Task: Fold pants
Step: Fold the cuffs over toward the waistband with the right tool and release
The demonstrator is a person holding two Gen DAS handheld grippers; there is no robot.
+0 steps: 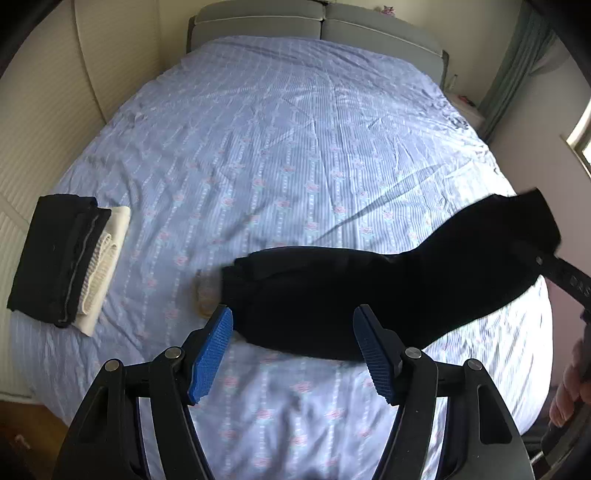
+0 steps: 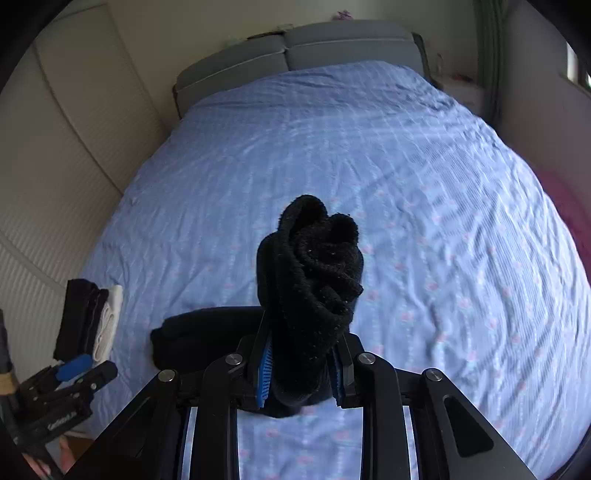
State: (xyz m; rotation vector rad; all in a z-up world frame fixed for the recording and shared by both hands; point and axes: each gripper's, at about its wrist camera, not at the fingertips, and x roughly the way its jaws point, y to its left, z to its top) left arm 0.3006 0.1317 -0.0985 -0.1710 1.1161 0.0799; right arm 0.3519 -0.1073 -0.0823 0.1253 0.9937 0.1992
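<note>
My right gripper [image 2: 301, 373] is clamped on a bunched end of the black pants [image 1: 351, 291], the fuzzy fabric rolled up and standing between the blue pads [image 2: 264, 373], which press in on it from both sides. From the left wrist view that same end rises off the bed at the right, where the dark arm of the right gripper [image 1: 565, 273] meets the cloth. The rest of the pants lies across the near part of the bedsheet [image 1: 280, 155], running leftward to a thicker, doubled end that rests flat on the sheet.

My left gripper [image 1: 293, 350] hangs spread wide just above the near edge of the pants, its blue pads [image 1: 210, 354] well apart with nothing between them. In the right wrist view it shows at the near left [image 2: 74, 373], off to the side of the pants' left end.

At the far left edge of the bed sits a stack of folded clothes [image 1: 59, 258]: a dark folded piece on top of a cream one [image 1: 107, 266]. The blue striped sheet with small pink flowers is wrinkled, and a grey headboard [image 1: 314, 18] stands at the far end.
</note>
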